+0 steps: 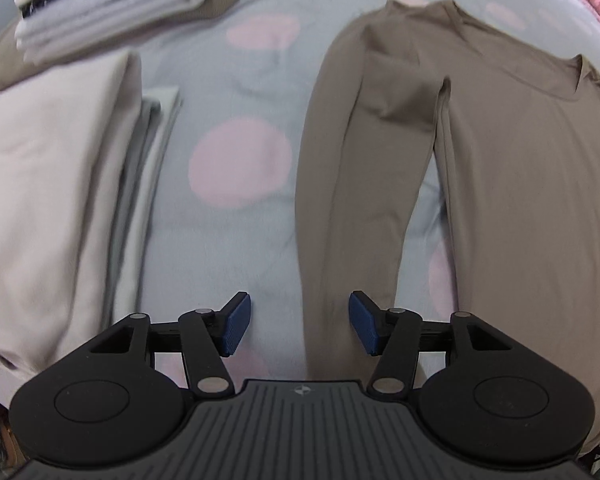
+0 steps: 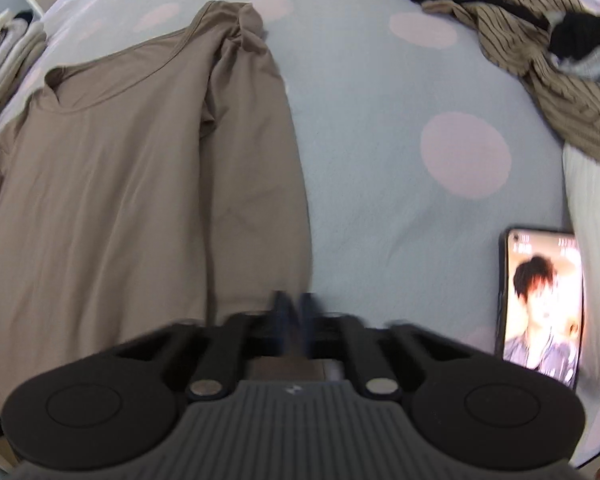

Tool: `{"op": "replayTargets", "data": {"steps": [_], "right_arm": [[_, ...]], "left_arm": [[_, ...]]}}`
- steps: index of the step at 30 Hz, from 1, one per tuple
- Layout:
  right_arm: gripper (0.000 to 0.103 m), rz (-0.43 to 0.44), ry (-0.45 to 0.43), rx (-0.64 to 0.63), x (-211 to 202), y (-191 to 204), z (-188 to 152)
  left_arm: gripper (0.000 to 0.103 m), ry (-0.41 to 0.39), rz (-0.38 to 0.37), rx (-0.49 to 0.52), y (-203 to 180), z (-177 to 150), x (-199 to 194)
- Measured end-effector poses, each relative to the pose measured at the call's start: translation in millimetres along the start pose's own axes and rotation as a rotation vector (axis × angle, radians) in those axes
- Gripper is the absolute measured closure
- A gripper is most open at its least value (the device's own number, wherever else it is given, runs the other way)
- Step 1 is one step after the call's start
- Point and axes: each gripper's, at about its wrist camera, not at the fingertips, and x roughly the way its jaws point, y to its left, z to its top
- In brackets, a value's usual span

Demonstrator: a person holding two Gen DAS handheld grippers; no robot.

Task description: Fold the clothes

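A taupe long-sleeved shirt [image 1: 520, 200] lies flat on the pale blue sheet with pink dots [image 1: 240, 160], neckline away from me. Its left sleeve [image 1: 348, 220] runs down toward my left gripper [image 1: 298, 300], which hangs open just above it. One blue pad [image 1: 236, 324] is over the sheet, the other over the sleeve. In the right wrist view the same shirt [image 2: 120, 200] fills the left half. My right gripper [image 2: 296, 312] is blurred, its jaws shut at the lower right edge of the shirt, with taupe cloth showing right behind the fingers.
Folded beige cloth [image 1: 40, 200] and a stack of folded white and grey items [image 1: 100, 8] lie left of the shirt. A lit phone [image 2: 540, 312] lies on the sheet to the right, beside white ribbed cloth [image 2: 596, 240]. A striped brown garment with black pieces [image 2: 540, 60] is heaped at the far right.
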Motion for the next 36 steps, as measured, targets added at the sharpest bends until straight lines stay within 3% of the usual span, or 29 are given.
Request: {"op": "replayTargets", "data": {"steps": [3,5,9,15,20,25,28,30,31,36], "right_arm": [[0.101,-0.029,-0.023,0.04,-9,-5,-1],[0.102,-0.063,-0.047,0.055,-18,-12,4],[0.102,-0.138,-0.09,0.093,-39,-36,26],[0.102,-0.269,-0.133,0.111,-62,-72,58],[0.102,-0.349,-0.159,0.156,-67,-106,78],[0.096,-0.251,-0.124,0.233,-55,-121,83],[0.09,-0.194,-0.146,0.273,-59,-121,84],[0.075,-0.15,-0.177,0.288,-67,-114,84],[0.075,-0.133,-0.189,0.286,-70,-110,85],[0.075,-0.076,-0.233,0.237,-82,-86,89]], "left_arm": [[0.053,-0.002,-0.007,-0.01,1,-3,0],[0.063,-0.002,-0.02,-0.019,1,-3,-1],[0.069,-0.003,-0.029,-0.025,-1,-4,-3],[0.069,-0.007,-0.018,-0.029,-5,-5,-3],[0.06,-0.007,-0.013,-0.056,-3,-3,-2],[0.062,-0.008,-0.047,-0.084,1,-3,0],[0.078,-0.012,-0.066,-0.092,2,-3,0],[0.091,-0.023,-0.074,-0.098,1,-2,-3],[0.1,-0.028,-0.077,-0.101,0,-2,-4],[0.102,-0.076,-0.07,-0.118,6,5,-25]]}}
